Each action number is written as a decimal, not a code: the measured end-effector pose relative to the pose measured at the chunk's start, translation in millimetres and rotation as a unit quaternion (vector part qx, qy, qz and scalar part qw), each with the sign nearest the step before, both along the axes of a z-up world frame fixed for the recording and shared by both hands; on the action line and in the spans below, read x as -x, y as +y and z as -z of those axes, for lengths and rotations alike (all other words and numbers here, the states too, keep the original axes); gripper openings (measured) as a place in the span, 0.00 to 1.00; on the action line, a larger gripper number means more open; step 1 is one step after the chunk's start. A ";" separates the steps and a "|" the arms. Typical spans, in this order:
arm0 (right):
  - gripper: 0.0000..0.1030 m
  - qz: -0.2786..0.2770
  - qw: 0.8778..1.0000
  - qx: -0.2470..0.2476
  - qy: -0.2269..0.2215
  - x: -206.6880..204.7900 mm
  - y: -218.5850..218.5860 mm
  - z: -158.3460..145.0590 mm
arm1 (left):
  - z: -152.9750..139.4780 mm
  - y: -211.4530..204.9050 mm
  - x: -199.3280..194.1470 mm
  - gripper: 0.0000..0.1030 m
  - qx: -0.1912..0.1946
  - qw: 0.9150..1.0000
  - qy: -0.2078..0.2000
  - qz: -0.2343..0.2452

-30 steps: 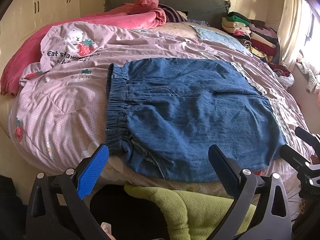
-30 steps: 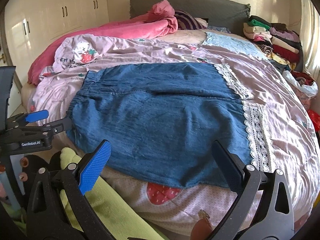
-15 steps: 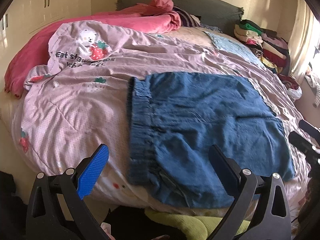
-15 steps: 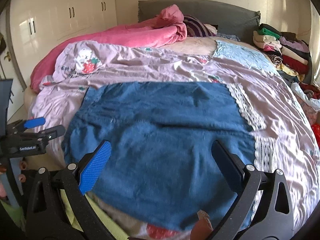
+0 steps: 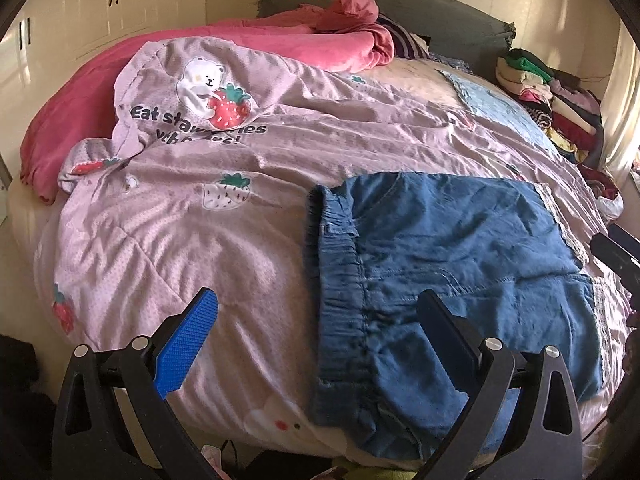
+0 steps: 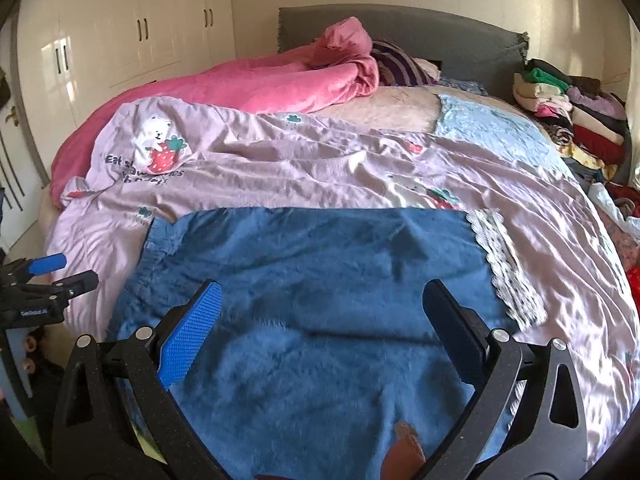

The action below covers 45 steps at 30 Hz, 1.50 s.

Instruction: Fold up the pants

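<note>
Blue denim pants (image 5: pixel 452 272) lie flat on the lilac strawberry-print quilt (image 5: pixel 200 232), near the bed's front edge, elastic waistband to the left. They also show in the right wrist view (image 6: pixel 320 280). My left gripper (image 5: pixel 316 312) is open and empty, hovering over the waistband's near end. My right gripper (image 6: pixel 320 304) is open and empty, above the middle of the pants. The left gripper also shows at the left edge of the right wrist view (image 6: pixel 48 276).
A pink blanket (image 5: pixel 240 48) and striped pillow (image 6: pixel 400 68) lie at the head of the bed by the grey headboard (image 6: pixel 400 28). Stacked folded clothes (image 6: pixel 568 112) sit at the far right. White wardrobe doors (image 6: pixel 120 32) stand at left.
Both grippers have moved forward and up over the bed; the pants now sit closer under them. The left gripper's view has shifted left, towards the waistband. Both stayed open.
</note>
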State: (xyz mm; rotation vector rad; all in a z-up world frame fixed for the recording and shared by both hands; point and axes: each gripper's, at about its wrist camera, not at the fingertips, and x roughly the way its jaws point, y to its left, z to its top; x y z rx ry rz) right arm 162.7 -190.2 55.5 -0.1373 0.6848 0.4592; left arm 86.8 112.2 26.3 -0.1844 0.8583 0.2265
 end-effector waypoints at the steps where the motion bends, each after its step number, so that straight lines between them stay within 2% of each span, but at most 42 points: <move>1: 0.92 -0.003 1.000 0.000 0.000 -3.1 2.8 0.0 | 0.9 1.4 -2.9 0.96 0.002 1.000 0.002 0.000; 14: 0.92 -0.051 0.997 0.046 0.026 -51.2 47.3 22.5 | 19.0 18.1 -49.0 0.96 0.002 1.000 0.031 0.000; 23: 0.92 -0.097 0.991 0.087 0.018 -76.4 83.2 35.0 | 33.8 35.3 -88.6 0.96 -0.016 0.998 0.057 0.001; 32: 0.92 -0.127 0.986 0.106 0.029 -106.6 106.4 50.0 | 54.0 43.1 -127.3 0.96 0.020 0.997 0.070 0.026; 39: 0.92 -0.137 0.983 0.121 0.035 -123.9 118.8 63.9 | 66.4 43.5 -144.5 0.96 0.022 0.996 0.066 0.047; 40: 0.92 -0.139 0.982 0.124 0.035 -125.9 120.7 65.9 | 66.2 43.7 -145.3 0.94 0.026 0.997 0.062 0.049; 41: 0.92 -0.140 0.981 0.127 0.035 -127.7 122.9 68.1 | 66.3 43.1 -146.6 0.87 0.031 0.996 0.057 0.055; 42: 0.92 -0.143 0.980 0.131 0.036 -130.3 126.1 71.1 | 66.4 42.1 -147.7 0.76 0.033 0.996 0.053 0.060; 43: 0.92 -0.146 0.980 0.134 0.038 -132.0 128.3 73.6 | 67.6 41.1 -149.2 0.55 0.037 0.996 0.052 0.066; 44: 0.92 -0.147 0.979 0.138 0.038 -133.5 130.7 75.7 | 68.4 41.2 -149.6 0.50 0.040 0.995 0.052 0.069; 45: 0.92 -0.151 0.977 0.143 0.037 -134.8 134.3 78.6 | 69.2 41.2 -149.7 0.39 0.047 0.995 0.050 0.073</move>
